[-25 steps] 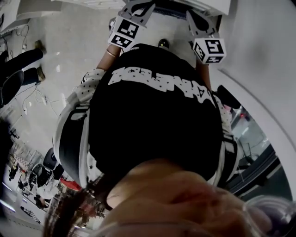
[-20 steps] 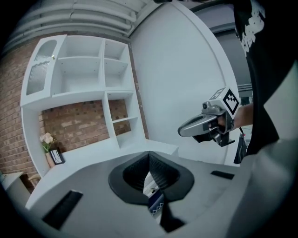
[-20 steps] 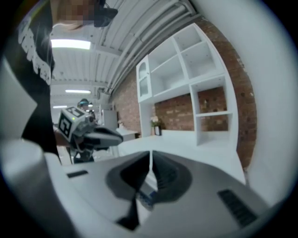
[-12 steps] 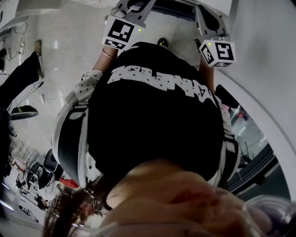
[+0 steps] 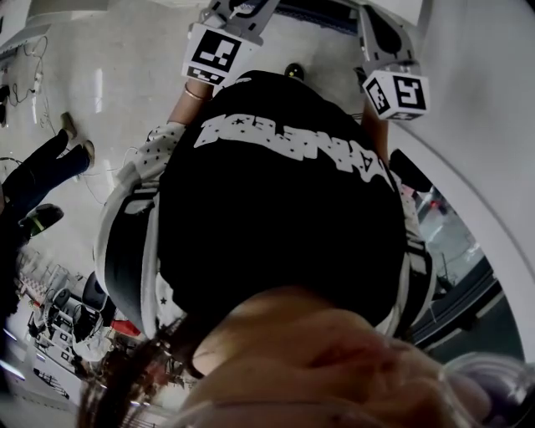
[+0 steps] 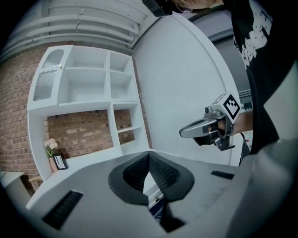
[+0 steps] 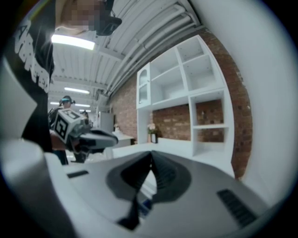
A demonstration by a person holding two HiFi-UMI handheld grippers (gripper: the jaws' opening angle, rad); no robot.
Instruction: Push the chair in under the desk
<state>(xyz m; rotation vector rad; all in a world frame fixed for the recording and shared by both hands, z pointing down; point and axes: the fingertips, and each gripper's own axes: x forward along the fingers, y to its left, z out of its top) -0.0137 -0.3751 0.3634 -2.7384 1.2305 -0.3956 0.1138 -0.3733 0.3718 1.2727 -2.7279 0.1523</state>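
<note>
Bright room with a pale shiny floor (image 5: 125, 92), white shelves (image 6: 88, 79) on a red brick wall (image 6: 84, 132) and a big white wall (image 6: 186, 79) close by. Under the shelves, at 9 o'clock in the left gripper view, a small flower (image 6: 50, 145) just beside a little picture frame (image 6: 59, 161). Left gripper (image 6: 149, 155): jaws shut tight, nothing between them. Right gripper (image 7: 150, 155): jaws shut tight too, nothing held. Both held about level. In the head view, left gripper up at 11 o'clock, right gripper up at 1 o'clock, well apart, both past a black shirt (image 5: 284, 209). Between them at 12 o'clock, a dark shape (image 5: 318, 12) cut off by the edge. Maybe chair, maybe desk: cannot tell. At 9 o'clock, somebody's legs (image 5: 42, 171) on the floor.
</note>
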